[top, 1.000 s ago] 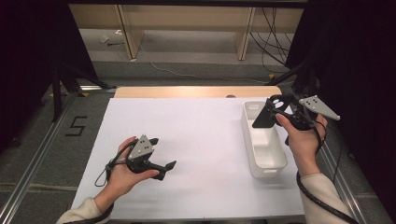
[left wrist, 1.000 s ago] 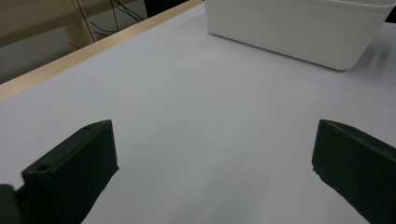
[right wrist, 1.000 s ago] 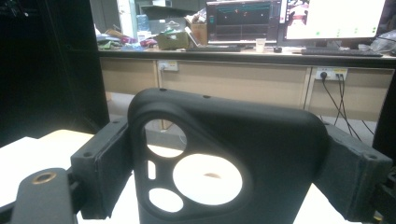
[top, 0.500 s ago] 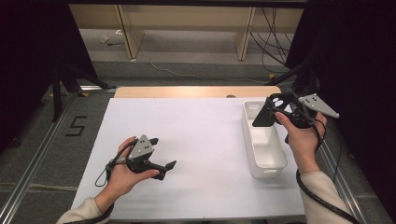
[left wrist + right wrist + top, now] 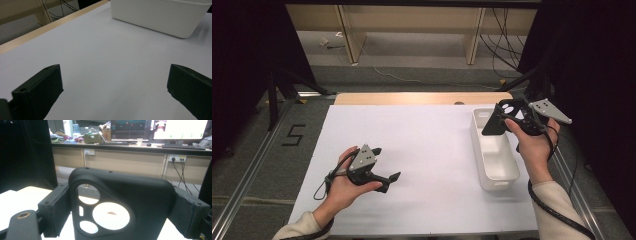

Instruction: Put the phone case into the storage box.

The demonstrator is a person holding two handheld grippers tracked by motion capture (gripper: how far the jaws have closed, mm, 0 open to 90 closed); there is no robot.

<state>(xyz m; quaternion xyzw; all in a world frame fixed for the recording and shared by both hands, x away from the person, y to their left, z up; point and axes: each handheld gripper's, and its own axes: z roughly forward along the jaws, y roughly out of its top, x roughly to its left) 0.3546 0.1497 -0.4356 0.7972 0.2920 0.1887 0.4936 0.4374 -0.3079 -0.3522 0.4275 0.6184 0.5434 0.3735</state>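
Observation:
A black phone case (image 5: 145, 195) with round camera cutouts is clamped between the jaws of my right gripper (image 5: 122, 207), which is shut on it. In the high view that right gripper (image 5: 506, 114) holds the case (image 5: 493, 124) in the air above the far end of a white bin (image 5: 502, 183) at the table's right side. My left gripper (image 5: 388, 164) rests low on the white table (image 5: 432, 135) at the front left, lying on its side and aimed to the right. Its jaws (image 5: 115, 87) stand wide open with nothing but bare table between them.
The bin (image 5: 160, 15) is long and narrow and looks empty inside. A wooden strip (image 5: 422, 98) runs along the table's far edge. Metal rails flank both sides, and a floor mark "5" (image 5: 293, 135) lies to the left. Desks and monitors (image 5: 180, 128) stand beyond.

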